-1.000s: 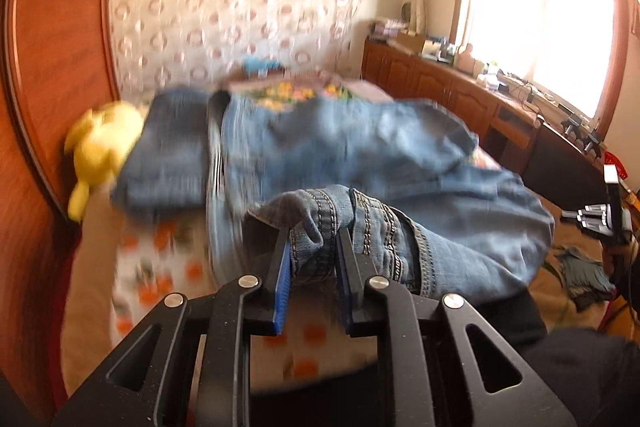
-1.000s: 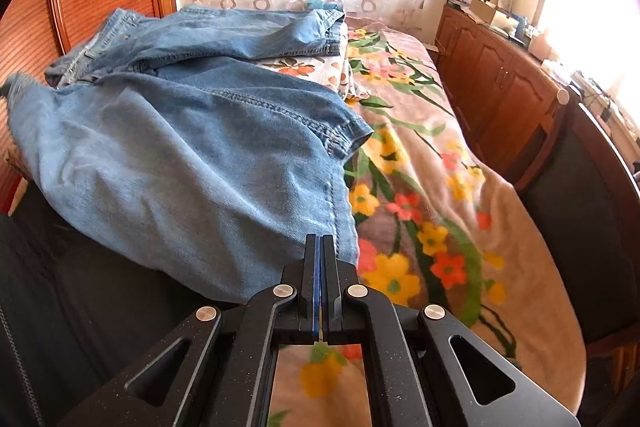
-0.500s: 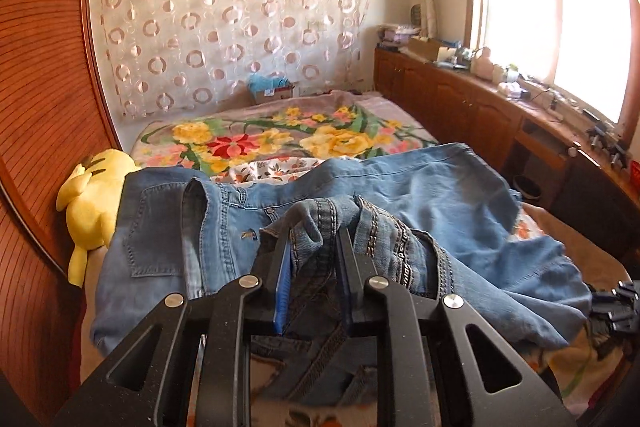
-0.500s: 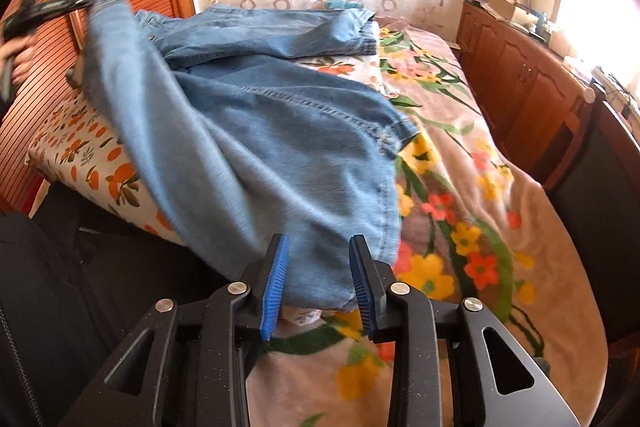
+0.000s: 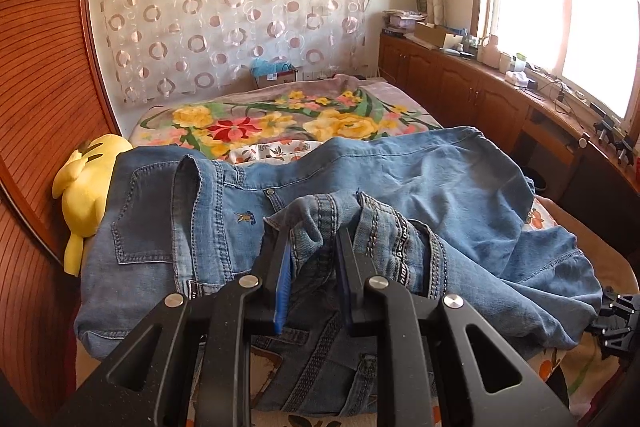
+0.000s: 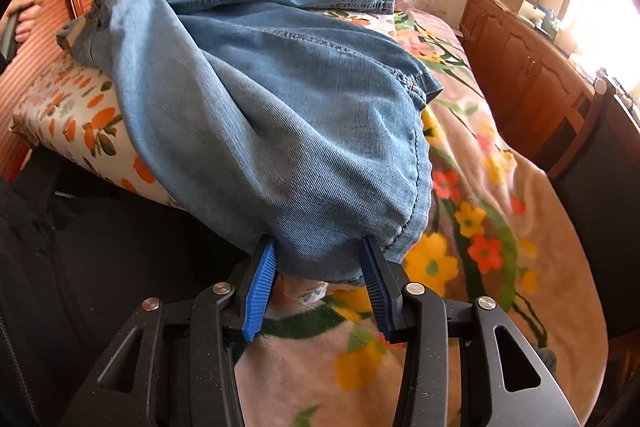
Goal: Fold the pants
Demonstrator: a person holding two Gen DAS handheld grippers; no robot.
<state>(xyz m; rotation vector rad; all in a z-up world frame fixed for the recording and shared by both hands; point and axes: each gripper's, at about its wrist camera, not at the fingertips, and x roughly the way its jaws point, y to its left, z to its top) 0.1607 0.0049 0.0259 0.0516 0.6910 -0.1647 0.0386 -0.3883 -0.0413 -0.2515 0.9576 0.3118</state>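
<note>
Jeans (image 5: 400, 187) lie draped across the bed (image 5: 280, 115), waistband bunch lifted by the left tool (image 5: 312, 267), which is clamped on it, likely to carry that end over for a fold. Right tool (image 6: 316, 267) sits at the jeans' leg end nearest the camera; its jaws have just been narrowing, denim between them, but the pads look apart from the cloth, not yet pinching. Beyond the jeans the floral bed is bare, roomy for laying the fold. Yellow plush (image 5: 86, 195) beside the jeans crowds the headboard side.
</note>
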